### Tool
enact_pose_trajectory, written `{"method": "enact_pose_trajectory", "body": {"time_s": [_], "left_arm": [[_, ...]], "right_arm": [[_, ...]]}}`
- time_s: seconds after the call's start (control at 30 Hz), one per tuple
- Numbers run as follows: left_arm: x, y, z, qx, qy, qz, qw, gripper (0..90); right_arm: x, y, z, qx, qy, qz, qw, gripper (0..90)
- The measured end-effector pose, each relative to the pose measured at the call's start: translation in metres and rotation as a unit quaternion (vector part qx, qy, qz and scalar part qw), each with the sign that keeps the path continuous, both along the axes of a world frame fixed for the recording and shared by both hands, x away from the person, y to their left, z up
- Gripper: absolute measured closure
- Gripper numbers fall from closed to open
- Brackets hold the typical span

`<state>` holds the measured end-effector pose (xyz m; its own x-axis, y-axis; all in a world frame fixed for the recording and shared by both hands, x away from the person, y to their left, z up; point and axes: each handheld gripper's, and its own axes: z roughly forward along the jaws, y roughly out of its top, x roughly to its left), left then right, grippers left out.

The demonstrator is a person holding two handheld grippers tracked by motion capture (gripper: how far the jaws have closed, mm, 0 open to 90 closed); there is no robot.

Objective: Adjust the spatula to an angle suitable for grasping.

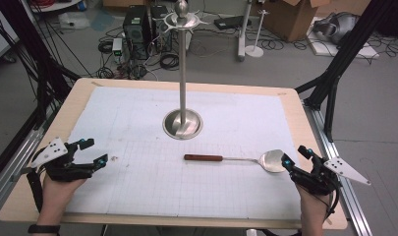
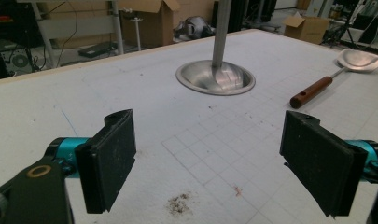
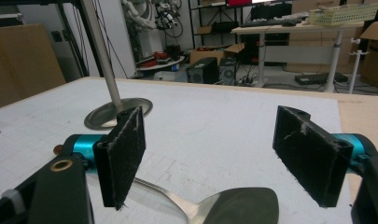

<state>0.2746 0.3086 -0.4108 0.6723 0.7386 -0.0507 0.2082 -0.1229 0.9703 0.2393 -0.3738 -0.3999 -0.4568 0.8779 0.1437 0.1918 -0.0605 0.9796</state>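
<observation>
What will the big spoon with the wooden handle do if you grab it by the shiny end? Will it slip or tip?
The spoon looks stiff: a thin metal shaft joins bowl and wooden handle. Its polished bowl, under the open right gripper, seems smooth, so the pads may slip. Held there, the long handle would probably droop.

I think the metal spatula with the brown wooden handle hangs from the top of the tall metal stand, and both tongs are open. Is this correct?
Not quite. The metal spatula with the brown wooden handle lies flat on the white gridded mat, in front of the tall metal stand, as the high view shows. Both the left tongs and the right tongs are open.
</observation>
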Motion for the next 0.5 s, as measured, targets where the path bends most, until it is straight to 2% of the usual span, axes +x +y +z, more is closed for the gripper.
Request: {"method": "enact_pose_trajectory", "body": {"time_s": [0.3,0.5], "left_arm": [[0.0007,-0.0025,0.0000,0.002,0.004,-0.004,1.0000,19.2],[0.0000,-0.0021,0.0024,0.007,0.000,-0.006,1.0000,19.2]], "right_arm": [[-0.0009,0.0030,0.0007,-0.002,0.000,0.012,0.9999,24.2],[0.0003,0.0063,0.0024,-0.010,-0.004,0.019,0.9998,24.2]]}}
